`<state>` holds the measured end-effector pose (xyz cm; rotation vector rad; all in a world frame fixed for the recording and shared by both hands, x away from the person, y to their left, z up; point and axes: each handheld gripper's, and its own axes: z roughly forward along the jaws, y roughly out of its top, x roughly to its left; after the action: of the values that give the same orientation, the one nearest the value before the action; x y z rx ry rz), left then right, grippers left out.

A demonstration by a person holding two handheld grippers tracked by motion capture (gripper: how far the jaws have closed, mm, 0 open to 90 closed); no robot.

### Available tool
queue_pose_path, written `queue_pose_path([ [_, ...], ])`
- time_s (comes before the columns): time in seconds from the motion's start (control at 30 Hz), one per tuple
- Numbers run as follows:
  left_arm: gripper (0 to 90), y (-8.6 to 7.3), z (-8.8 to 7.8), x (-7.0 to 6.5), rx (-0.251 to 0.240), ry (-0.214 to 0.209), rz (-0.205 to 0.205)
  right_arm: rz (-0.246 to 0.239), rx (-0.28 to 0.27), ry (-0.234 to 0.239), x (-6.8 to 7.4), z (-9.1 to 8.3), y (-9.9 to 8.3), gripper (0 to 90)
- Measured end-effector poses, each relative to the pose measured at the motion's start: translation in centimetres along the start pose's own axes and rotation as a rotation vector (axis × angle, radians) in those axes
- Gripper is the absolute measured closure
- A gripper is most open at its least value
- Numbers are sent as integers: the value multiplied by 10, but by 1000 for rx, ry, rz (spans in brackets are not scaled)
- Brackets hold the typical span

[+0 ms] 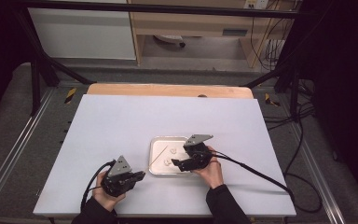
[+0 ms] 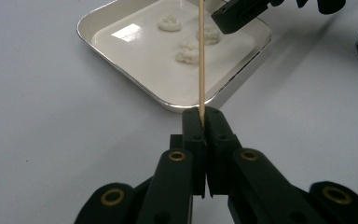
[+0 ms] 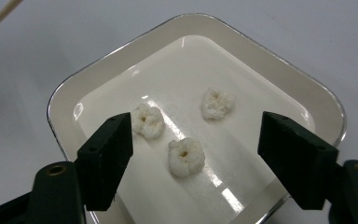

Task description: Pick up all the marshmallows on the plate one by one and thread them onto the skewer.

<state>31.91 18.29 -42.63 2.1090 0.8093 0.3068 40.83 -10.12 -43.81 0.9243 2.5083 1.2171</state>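
Fingers, left: the left gripper point(image 2: 204, 122) has its fingers pressed together on a skewer point(image 2: 201, 56), pinching it at the lower end; the stick points up and away, over the tray point(image 2: 242, 77).
Fingers, right: the right gripper point(image 3: 196, 154) has its fingers spread, one on each side of the nearest puff point(image 3: 185, 157), and they do not touch it yet.
Puffs: three white puffs lie apart from each other in the tray: the near one, one point(image 3: 148, 121) just beside the left finger, and one point(image 3: 217, 103) farther back.
Tray: a shallow metal tray with a white bottom, on the white counter point(image 1: 121, 126), between the two hands and nearer to the right one.
Step in hand: I judge that the right gripper is going to pick up the near puff, so that it can be put on the skewer.
How to do it well: lower the fingers until the puff sits in the middle between them, then close gently, because the puff looks soft and may crush.
Care: keep the left finger away from the neighbour puff, and keep the skewer steady.
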Motion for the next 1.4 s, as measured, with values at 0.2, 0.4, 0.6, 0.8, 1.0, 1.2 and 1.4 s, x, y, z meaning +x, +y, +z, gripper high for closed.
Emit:
queue_pose_path([
  [0.2,881,-1,0,0,-7,-1,-7,-41,10,-4,3,5,-5,397],
  [0.4,881,-1,2,0,-6,-3,-4,-59,10,2,5,9,-8,513],
  [0.6,881,-1,3,-1,-5,-3,-6,-83,28,-2,6,12,-11,598],
  [0.8,881,-1,3,-2,-11,-3,-2,-97,21,-8,6,12,-11,681],
  [1.0,881,-1,3,-3,-16,-7,0,-67,28,0,4,11,-10,698],
  [1.2,881,-1,2,-3,-25,-9,-7,-28,-1,25,4,-1,-3,700],
  [1.4,881,-1,2,-4,-37,-10,-4,13,-45,62,4,-17,4,698],
])
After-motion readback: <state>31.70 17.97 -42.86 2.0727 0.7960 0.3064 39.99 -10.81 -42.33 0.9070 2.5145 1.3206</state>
